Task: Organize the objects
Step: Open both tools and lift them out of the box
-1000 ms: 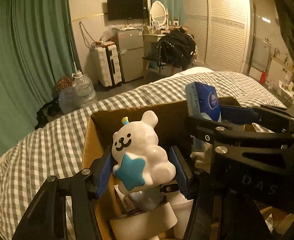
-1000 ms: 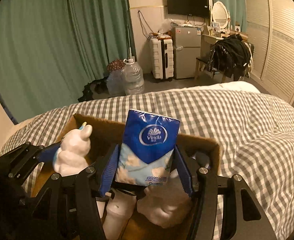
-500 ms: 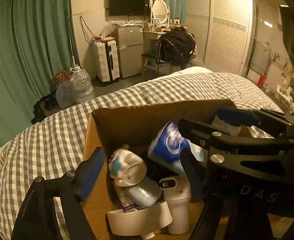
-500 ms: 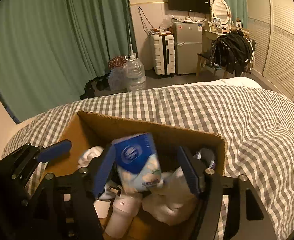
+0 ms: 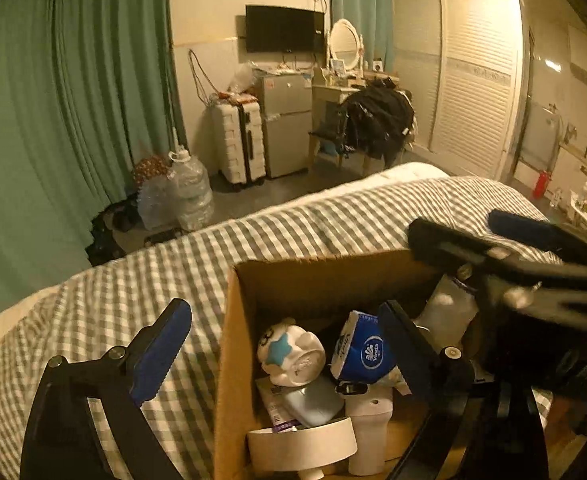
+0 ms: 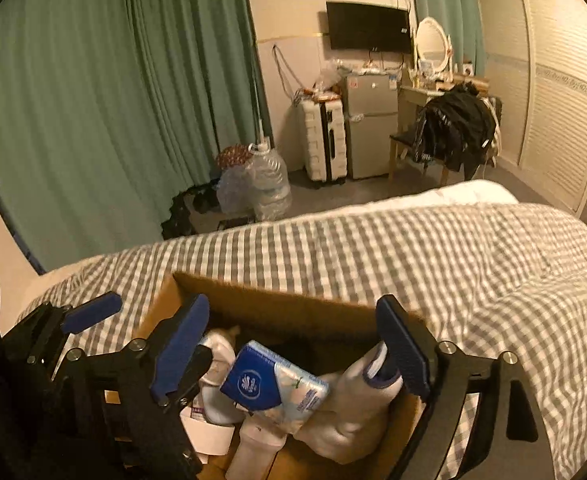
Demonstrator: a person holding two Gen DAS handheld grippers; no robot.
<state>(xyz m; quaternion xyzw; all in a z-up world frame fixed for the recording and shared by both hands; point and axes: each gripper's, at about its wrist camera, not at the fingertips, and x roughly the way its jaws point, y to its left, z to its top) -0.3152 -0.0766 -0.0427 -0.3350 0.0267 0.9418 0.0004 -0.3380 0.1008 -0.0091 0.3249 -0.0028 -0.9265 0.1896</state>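
Observation:
A brown cardboard box (image 5: 229, 344) sits on the checked bed. Inside it lie a white bear figure with a blue star (image 5: 289, 350) on its side and a blue Vinda tissue pack (image 5: 363, 354), among white bottles and a white round container (image 5: 301, 446). My left gripper (image 5: 285, 336) is open and empty above the box's left side. My right gripper (image 6: 293, 344) is open and empty above the box (image 6: 277, 306), with the tissue pack (image 6: 273, 384) lying below it. The right gripper also shows at the right of the left wrist view.
The grey-and-white checked bedcover (image 6: 473, 264) surrounds the box. Beyond the bed are green curtains (image 5: 73, 120), water jugs (image 5: 185, 196), a white suitcase (image 5: 239, 142), a small fridge (image 5: 287, 124) and a chair with a black jacket (image 5: 377, 120).
Both grippers opened. The bear figure and the tissue pack dropped into the box and now lie on their sides. Both grippers have risen and drawn back.

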